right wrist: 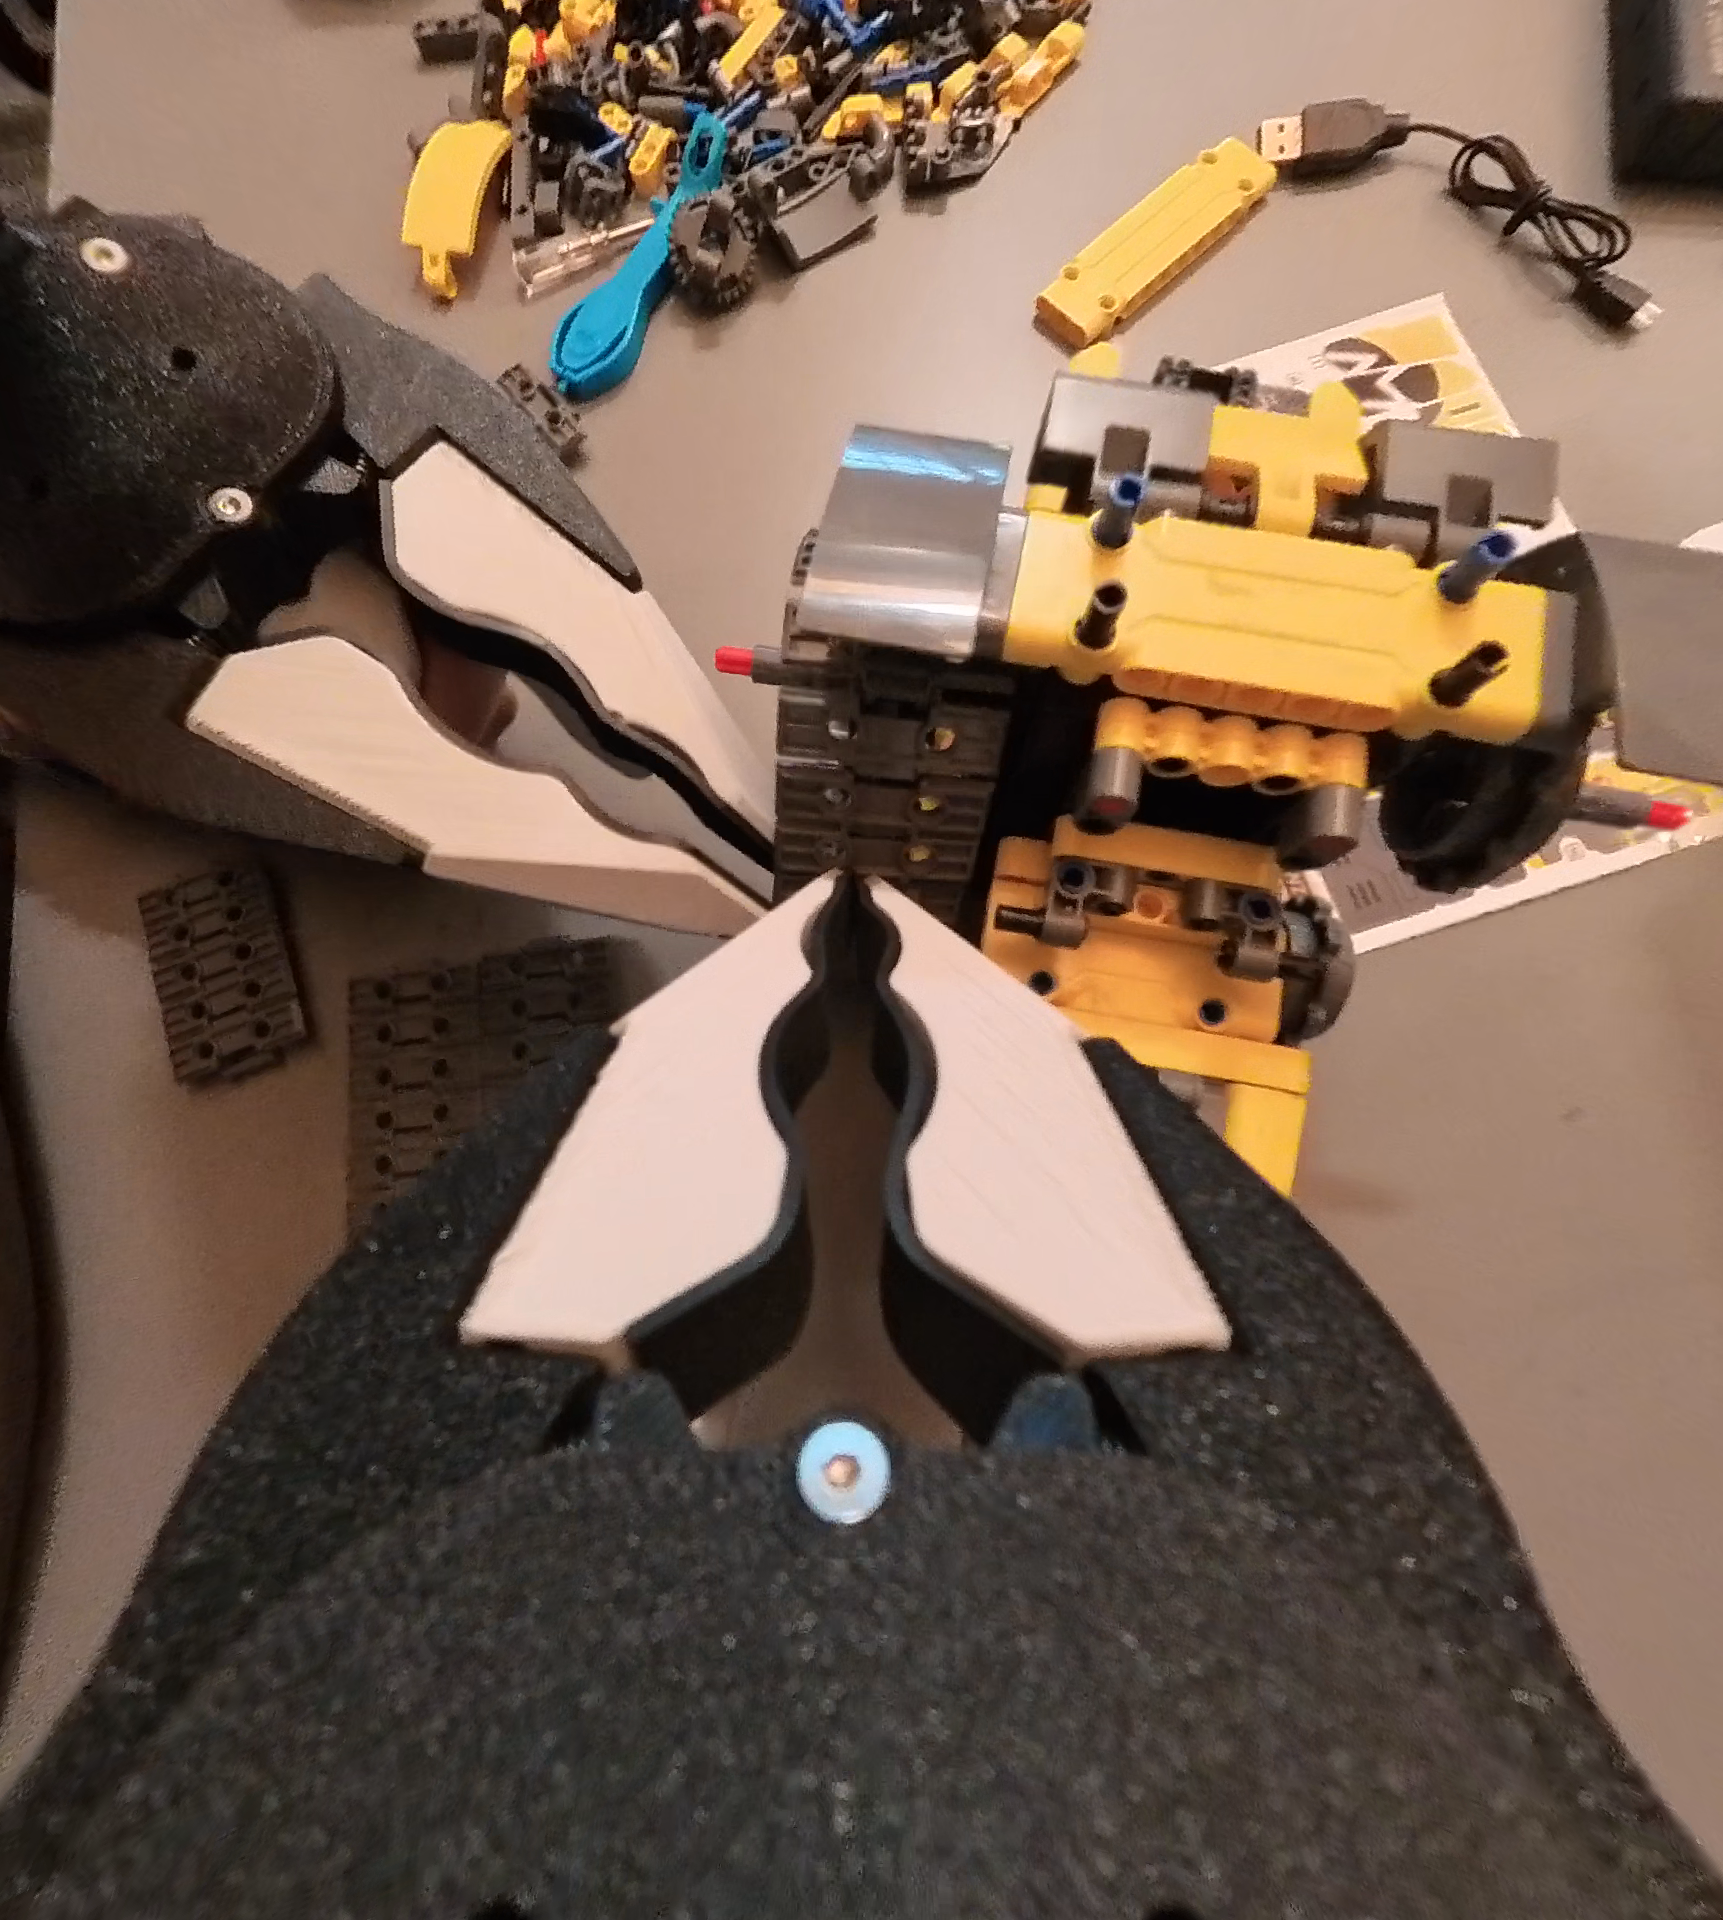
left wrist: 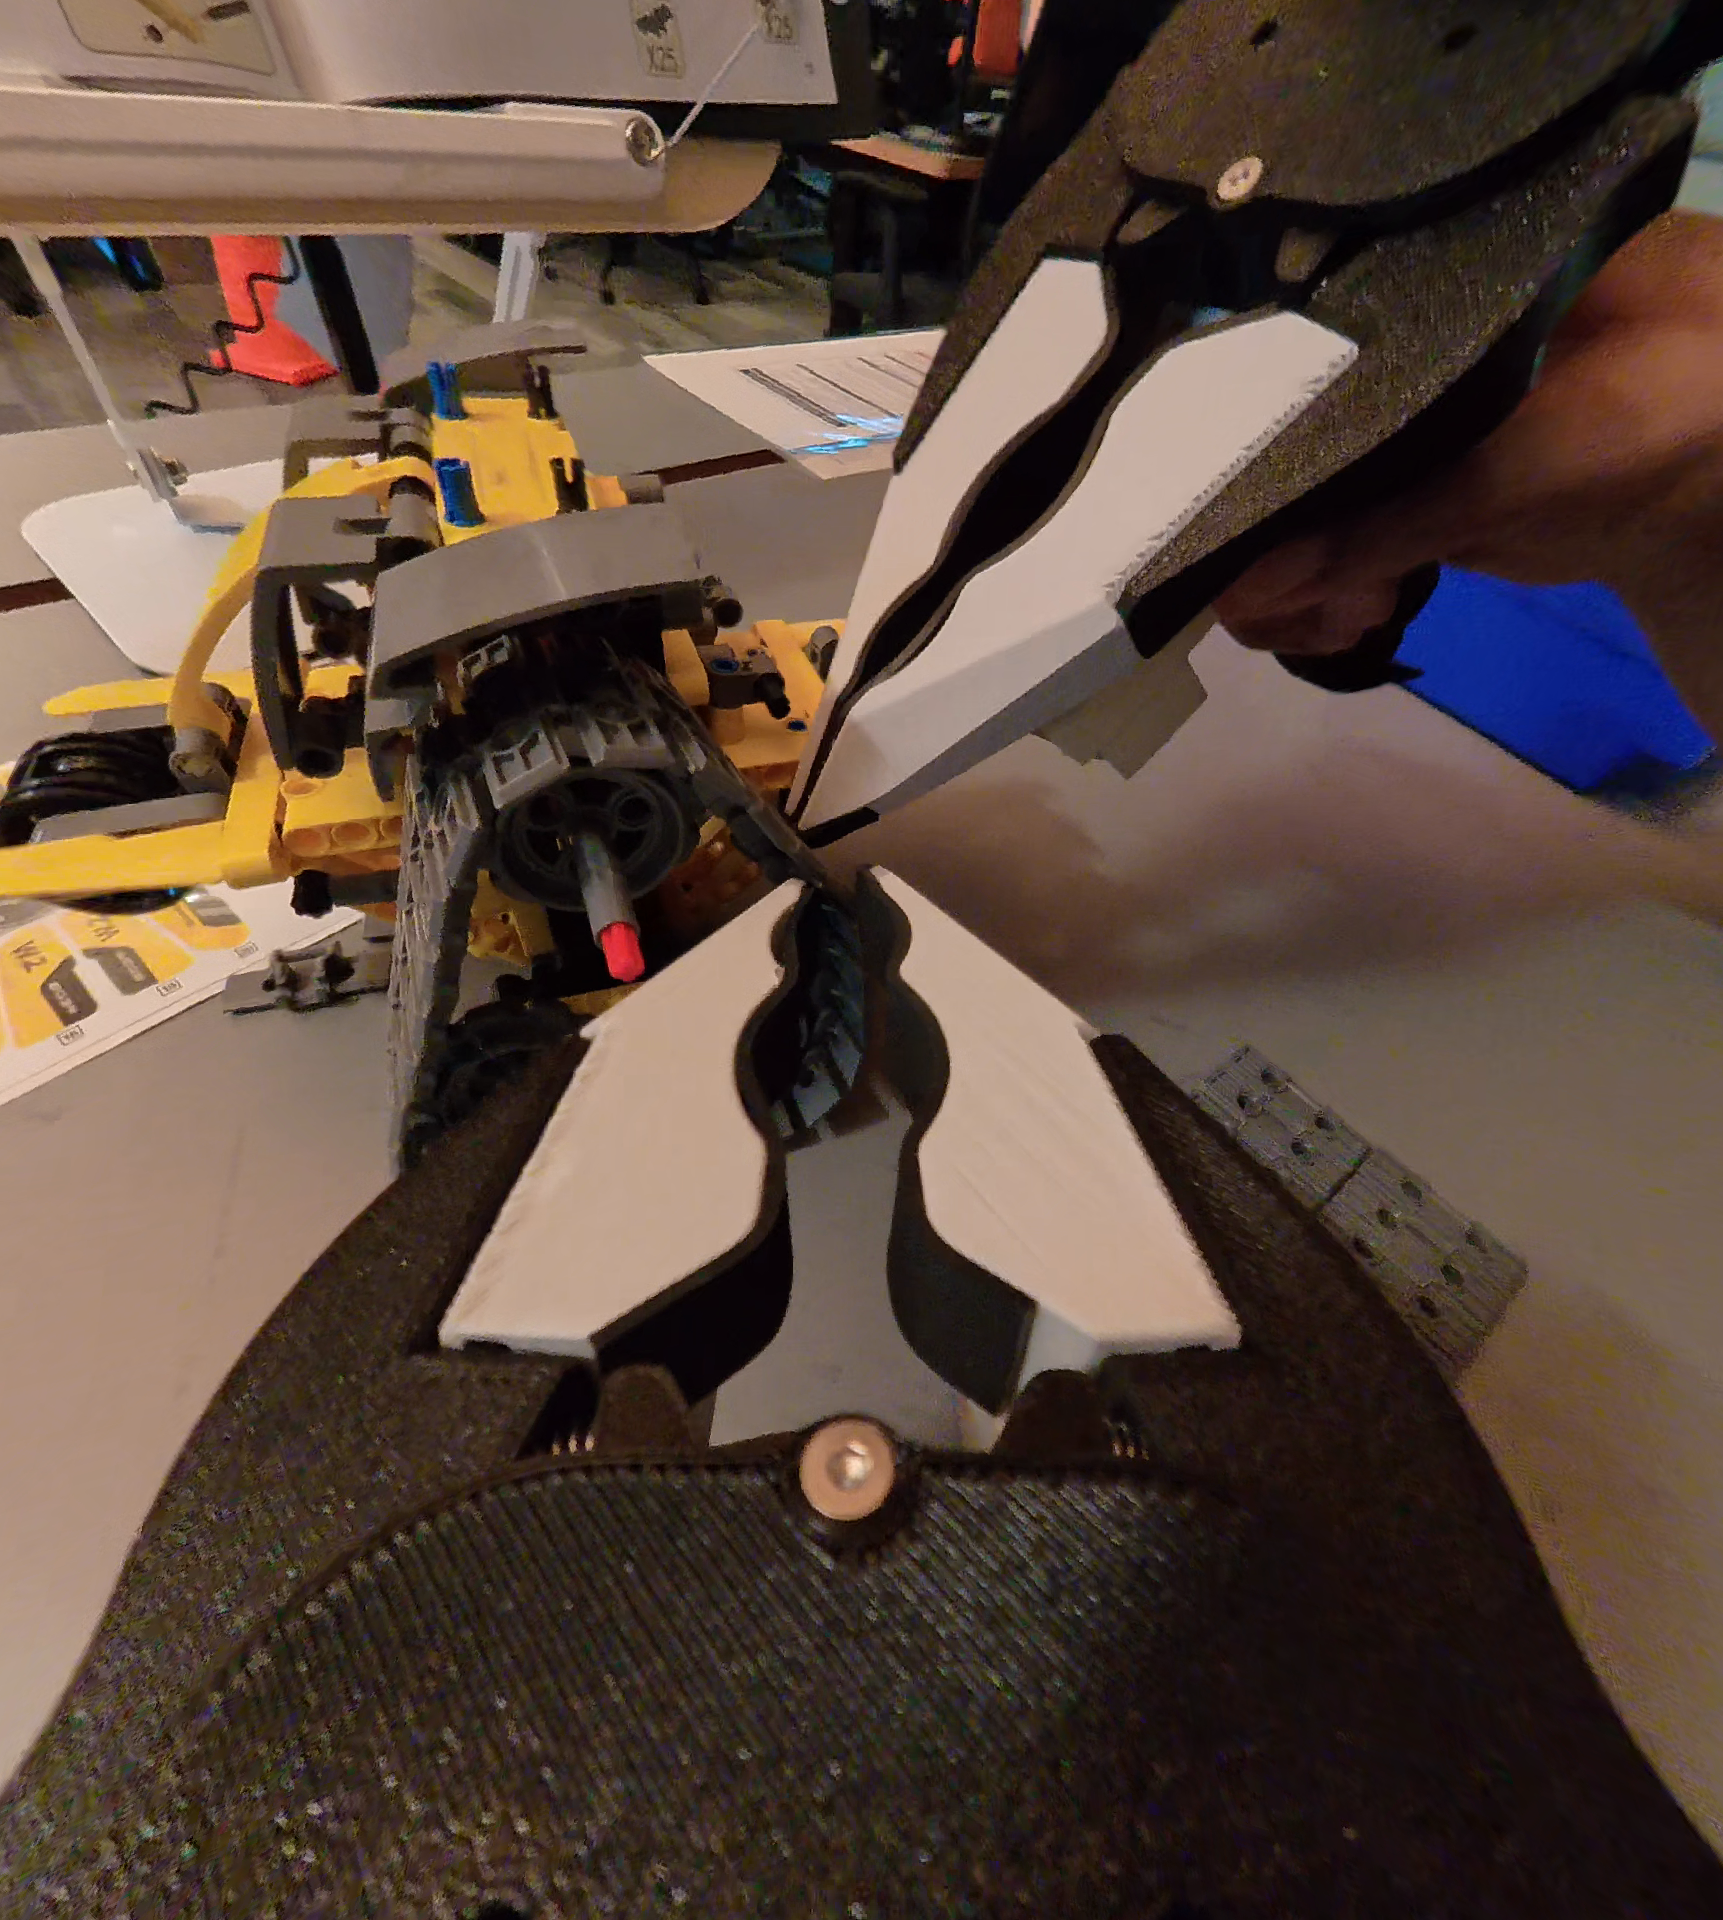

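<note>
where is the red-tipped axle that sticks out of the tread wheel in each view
Left wrist view: the red-tipped axle is just left of centre, pointing toward the camera, above the left gripper.
Right wrist view: the same axle is left of centre, pointing left from the top of the grey tread, above the right gripper.
Shared landmark: the grey tread, where both grippers' tips meet.

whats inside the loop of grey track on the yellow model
Inside the grey track loop, the left wrist view shows a dark wheel hub on a grey axle with a red tip. Deeper in is shadowed; both claws cover the loop's near edge.
</note>
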`<state>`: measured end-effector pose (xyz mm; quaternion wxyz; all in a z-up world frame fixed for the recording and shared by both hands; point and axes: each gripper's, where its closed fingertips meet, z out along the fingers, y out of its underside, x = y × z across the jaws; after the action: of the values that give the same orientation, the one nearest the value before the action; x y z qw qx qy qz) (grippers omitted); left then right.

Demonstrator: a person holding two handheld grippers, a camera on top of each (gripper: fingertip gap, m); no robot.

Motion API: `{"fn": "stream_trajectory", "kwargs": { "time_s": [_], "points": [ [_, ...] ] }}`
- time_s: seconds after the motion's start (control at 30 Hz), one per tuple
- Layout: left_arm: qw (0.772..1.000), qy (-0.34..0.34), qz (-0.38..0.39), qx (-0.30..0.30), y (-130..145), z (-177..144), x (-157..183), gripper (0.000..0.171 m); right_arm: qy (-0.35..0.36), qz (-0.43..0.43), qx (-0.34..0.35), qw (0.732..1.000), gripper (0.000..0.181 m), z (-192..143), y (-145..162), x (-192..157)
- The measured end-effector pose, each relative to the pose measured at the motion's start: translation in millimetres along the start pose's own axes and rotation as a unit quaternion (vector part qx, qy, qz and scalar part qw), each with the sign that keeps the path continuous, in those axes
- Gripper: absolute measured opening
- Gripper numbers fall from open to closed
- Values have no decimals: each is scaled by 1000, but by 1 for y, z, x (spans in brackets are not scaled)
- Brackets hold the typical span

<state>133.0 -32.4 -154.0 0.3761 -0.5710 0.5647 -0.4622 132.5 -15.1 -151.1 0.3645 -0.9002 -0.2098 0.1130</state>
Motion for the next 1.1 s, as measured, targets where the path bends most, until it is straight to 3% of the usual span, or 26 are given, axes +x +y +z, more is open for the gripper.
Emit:
{"fn": "stream_trajectory", "kwargs": {
  "time_s": [0.27,0.6,1.1],
  "points": [
    [1000,2,26,-12,2,4,0,1,-23,-31,-27,999,0,1,3,2],
    [999,1,37,-13,2,7,0,0,-15,-23,-6,1000,0,2,1,5],
    [999,-26,35,-14,3,3,-3,1,74,-9,78,994,0,-14,2,13]
  ]
}}
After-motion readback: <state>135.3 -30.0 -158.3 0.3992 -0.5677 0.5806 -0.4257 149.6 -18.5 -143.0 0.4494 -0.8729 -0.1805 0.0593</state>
